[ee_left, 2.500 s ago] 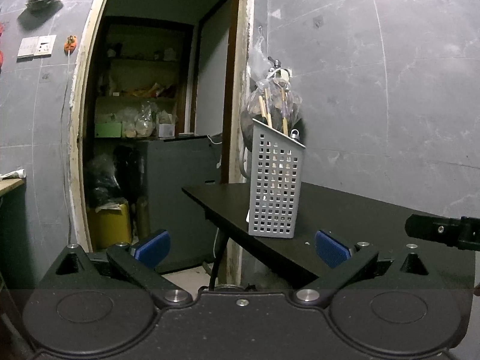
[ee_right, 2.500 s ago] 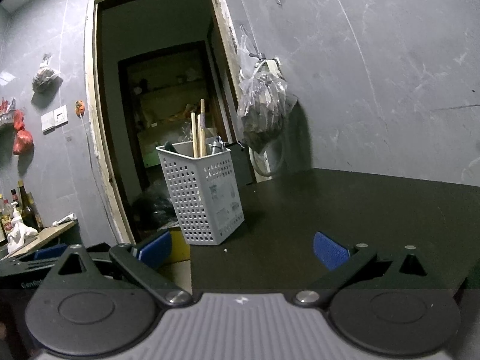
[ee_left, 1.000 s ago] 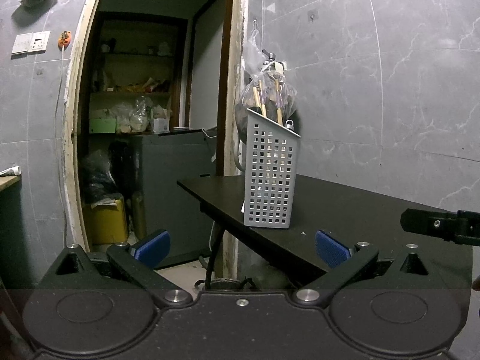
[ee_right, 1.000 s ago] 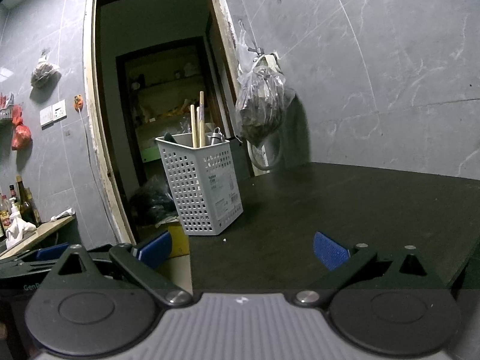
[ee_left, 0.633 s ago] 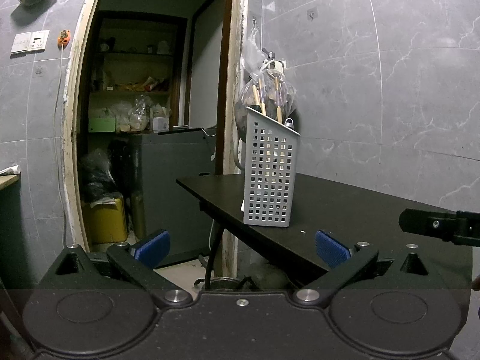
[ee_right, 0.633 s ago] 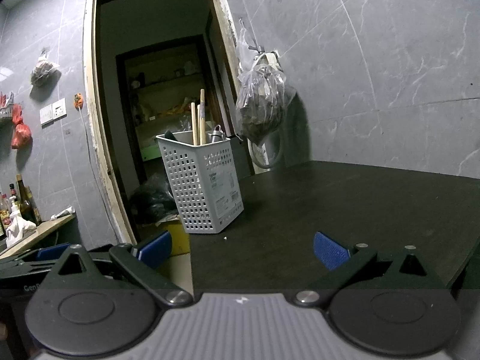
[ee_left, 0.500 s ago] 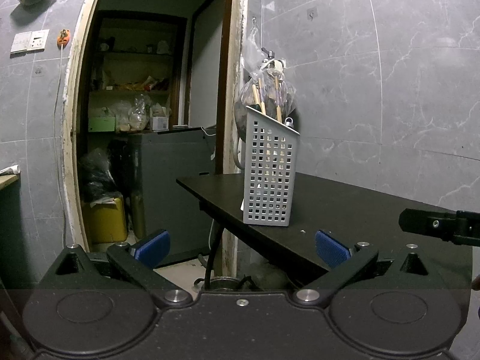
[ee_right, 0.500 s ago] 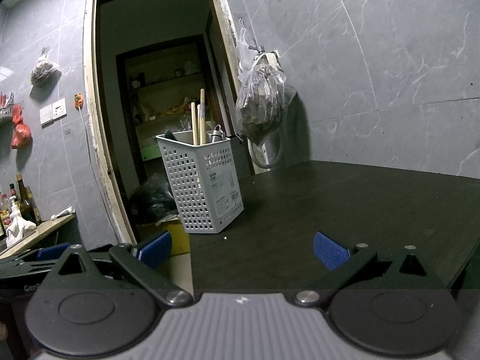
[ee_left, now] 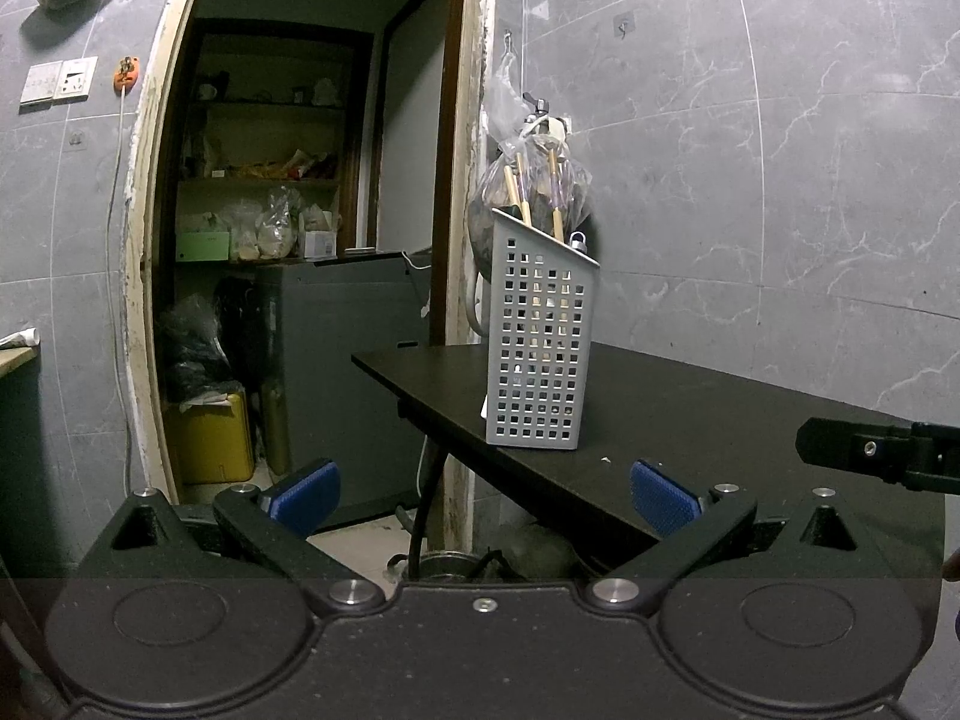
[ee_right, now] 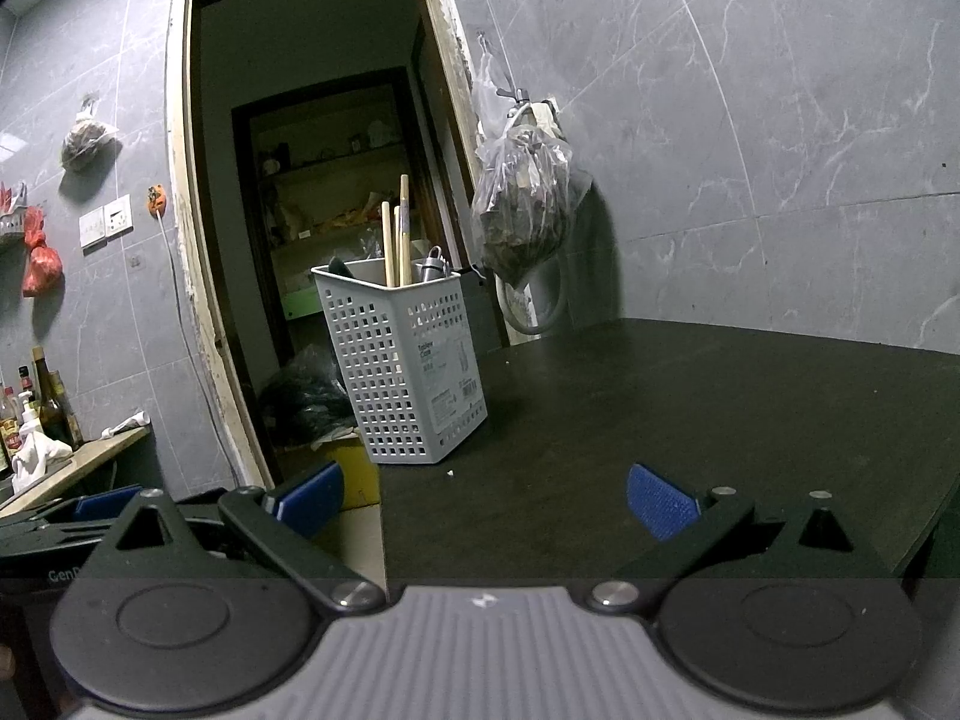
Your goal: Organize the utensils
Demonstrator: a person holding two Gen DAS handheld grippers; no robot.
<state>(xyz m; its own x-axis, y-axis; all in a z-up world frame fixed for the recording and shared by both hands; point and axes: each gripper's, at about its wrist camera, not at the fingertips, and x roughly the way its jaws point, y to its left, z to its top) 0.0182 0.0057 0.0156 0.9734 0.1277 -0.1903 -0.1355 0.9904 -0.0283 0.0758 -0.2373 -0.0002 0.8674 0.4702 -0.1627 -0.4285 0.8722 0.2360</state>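
Both claws wide apart, empty

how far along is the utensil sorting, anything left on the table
Looks nearly done: chopsticks and other utensils stand upright in the basket on the table, and no loose utensils show on it. Nothing is in hand: the left gripper and right gripper are both open and empty. Little seems left.

Table bare; basket alone at edge.
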